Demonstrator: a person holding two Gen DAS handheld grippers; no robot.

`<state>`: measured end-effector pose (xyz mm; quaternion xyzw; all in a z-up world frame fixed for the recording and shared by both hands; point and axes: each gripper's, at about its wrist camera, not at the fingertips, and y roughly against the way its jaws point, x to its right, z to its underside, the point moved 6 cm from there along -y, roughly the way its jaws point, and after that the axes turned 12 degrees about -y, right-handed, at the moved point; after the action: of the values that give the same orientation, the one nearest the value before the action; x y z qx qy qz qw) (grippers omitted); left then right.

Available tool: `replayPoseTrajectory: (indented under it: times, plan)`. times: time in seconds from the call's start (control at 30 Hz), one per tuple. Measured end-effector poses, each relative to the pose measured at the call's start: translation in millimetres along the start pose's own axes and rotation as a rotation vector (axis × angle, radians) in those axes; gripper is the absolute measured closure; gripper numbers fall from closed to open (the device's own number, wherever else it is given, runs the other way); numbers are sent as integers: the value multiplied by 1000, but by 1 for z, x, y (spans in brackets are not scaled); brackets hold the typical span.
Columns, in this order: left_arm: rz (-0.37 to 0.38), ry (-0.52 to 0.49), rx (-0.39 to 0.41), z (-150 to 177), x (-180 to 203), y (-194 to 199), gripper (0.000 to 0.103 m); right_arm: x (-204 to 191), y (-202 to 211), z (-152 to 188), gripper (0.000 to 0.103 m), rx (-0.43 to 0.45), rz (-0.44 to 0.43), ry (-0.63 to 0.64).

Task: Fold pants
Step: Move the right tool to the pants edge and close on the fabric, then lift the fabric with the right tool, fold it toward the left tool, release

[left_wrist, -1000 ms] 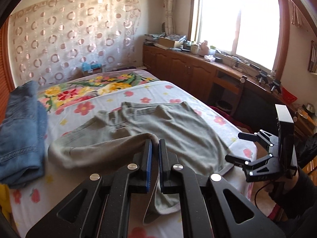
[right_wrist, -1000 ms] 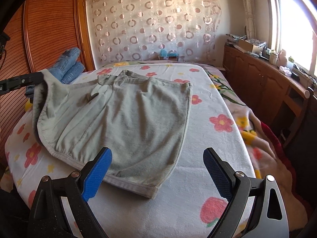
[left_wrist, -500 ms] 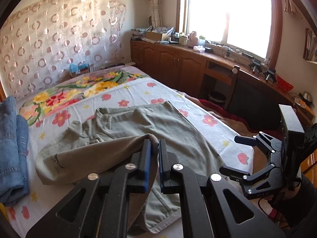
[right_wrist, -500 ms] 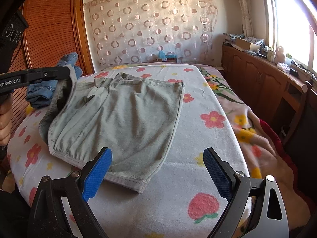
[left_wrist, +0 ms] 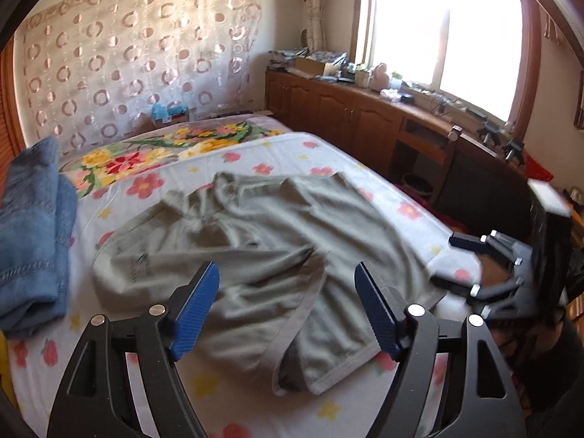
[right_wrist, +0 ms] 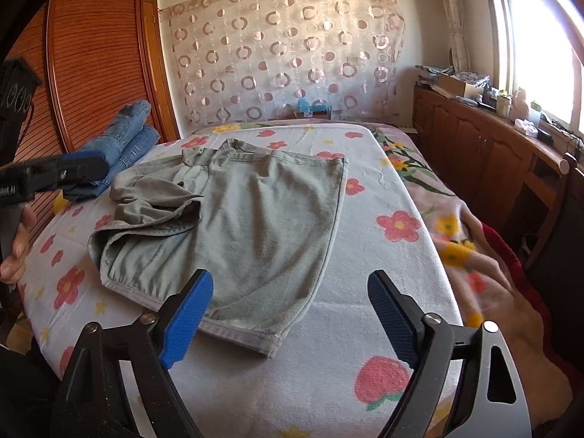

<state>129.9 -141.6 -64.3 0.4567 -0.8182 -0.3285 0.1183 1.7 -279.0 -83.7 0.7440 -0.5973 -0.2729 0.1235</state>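
Grey-green pants (left_wrist: 255, 237) lie on the flowered bed, one side flopped loosely over the rest in a crumpled fold (right_wrist: 157, 200). My left gripper (left_wrist: 285, 270) hovers just above that fold with its jaws opening; the cloth lies below them and neither pad touches it. Seen from the right wrist, the left gripper (right_wrist: 73, 169) sits at the pants' left edge. My right gripper (right_wrist: 290, 277) hangs over the near hem with its jaws closing, still wide, and nothing between the pads. In the left wrist view the right gripper (left_wrist: 447, 259) is off the bed's right corner.
Folded blue jeans (left_wrist: 33, 237) (right_wrist: 127, 135) lie at the bed's left side. The bed sheet (right_wrist: 365, 255) has bare room to the right of the pants. Wooden cabinets (left_wrist: 346, 116) run under the window, and a wardrobe (right_wrist: 98, 54) stands on the left. A hand (right_wrist: 14, 252) holds the left gripper.
The left gripper let go of the pants edge it was holding, and that cloth dropped onto the rest of the pants. Its jaws now stand wide. The right jaws narrowed a little.
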Motion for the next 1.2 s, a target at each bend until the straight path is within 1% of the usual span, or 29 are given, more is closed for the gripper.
replayPoseTrajectory:
  times: [0.03, 0.1, 0.13, 0.23, 0.3, 0.4, 0.43, 0.6, 0.7, 0.9, 1.07, 1.13, 1.17, 1.2]
  plan:
    - [-23, -5, -13, 7, -4, -1, 26, -1, -1, -1, 23, -4, -10, -2]
    - [-35, 4, -29, 18, -9, -2, 26, -6, -2, -3, 30, -8, -28, -2]
    - [-30, 19, -45, 26, -12, -4, 26, -9, -3, -5, 32, -10, -34, 3]
    - [-23, 41, -69, 41, -18, -8, 26, -18, -8, -13, 40, -18, -63, 20]
    - [-26, 47, -74, 48, -21, -8, 26, -24, -12, -19, 52, -27, -84, 28]
    - [-29, 63, -75, 55, -23, -7, 26, -31, -22, -30, 62, -44, -110, 50]
    - [-24, 68, -75, 57, -23, -6, 26, -34, -25, -32, 68, -52, -115, 60]
    - [-19, 81, -75, 64, -25, -4, 26, -48, -48, -46, 70, -89, -156, 95]
    - [-17, 98, -74, 67, -28, -3, 26, -55, -63, -51, 70, -125, -184, 96]
    - [-20, 115, -69, 71, -32, -1, 26, -60, -91, -61, 70, -192, -200, 82]
    - [-14, 123, -59, 72, -33, 2, 26, -57, -110, -60, 70, -255, -193, 84]
    - [-8, 124, -59, 72, -31, 2, 26, -54, -117, -60, 70, -282, -204, 65]
    - [-1, 126, -57, 72, -30, 2, 26, -53, -119, -60, 71, -293, -212, 54]
    - [5, 125, -56, 72, -28, 3, 26, -56, -118, -61, 78, -302, -221, 46]
